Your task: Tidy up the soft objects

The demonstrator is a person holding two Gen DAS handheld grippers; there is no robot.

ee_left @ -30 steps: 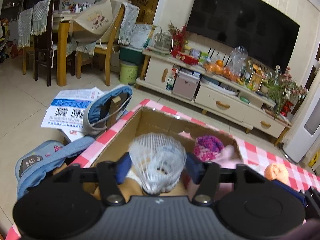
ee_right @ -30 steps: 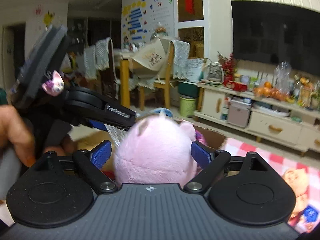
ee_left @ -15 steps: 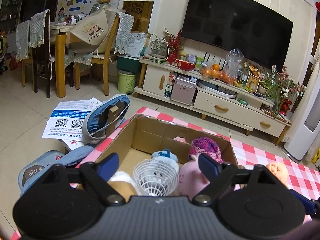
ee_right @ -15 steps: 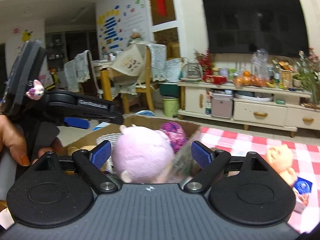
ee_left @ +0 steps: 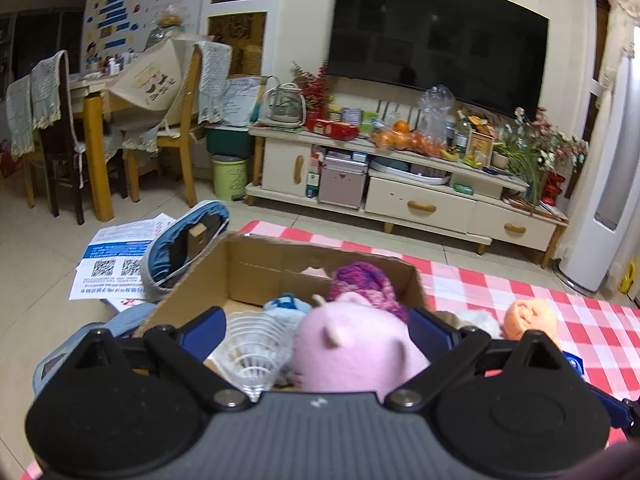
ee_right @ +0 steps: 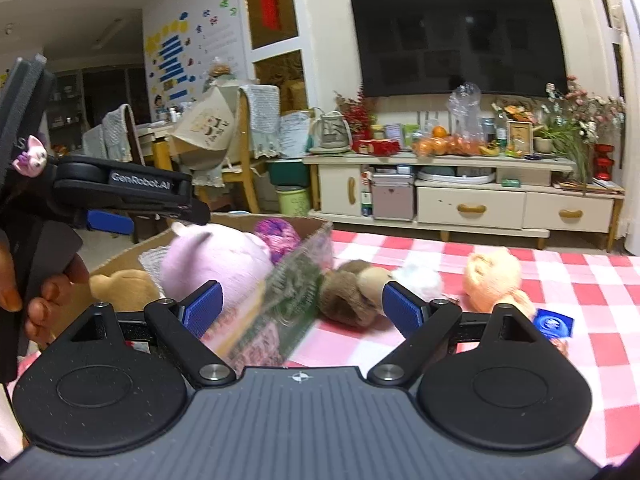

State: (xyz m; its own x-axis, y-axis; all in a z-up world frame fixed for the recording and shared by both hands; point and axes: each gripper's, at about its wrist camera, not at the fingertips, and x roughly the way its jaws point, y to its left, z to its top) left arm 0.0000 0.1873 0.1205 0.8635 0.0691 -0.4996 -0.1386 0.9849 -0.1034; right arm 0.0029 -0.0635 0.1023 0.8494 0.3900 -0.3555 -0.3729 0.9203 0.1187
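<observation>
Jaws of the left gripper [ee_left: 316, 330] have just been opening and now stand wide apart, pads pressing on nothing; a second ago they were clamped on the white mesh toy [ee_left: 250, 350], which now sits loose in the cardboard box [ee_left: 256, 268], below and between the spread fingers at about 7 o'clock of the gripper's midpoint. The right gripper [ee_right: 302, 308] is likewise apart and empty: the pink plush [ee_left: 356, 354] that filled its jaws a second ago now lies in the box beside the mesh toy, with a purple knitted toy [ee_left: 368, 284] behind it at 12 o'clock. So both drops look done, and each tool is free for another pick.

Outward from the right gripper, on the checked cloth [ee_right: 580, 320], a brown plush [ee_right: 352, 292] lies just ahead at 1 o'clock, a white fluffy toy [ee_right: 420, 278] touching it, and an orange plush [ee_right: 494, 276] farther at 2 o'clock. These three are likely what remains.
</observation>
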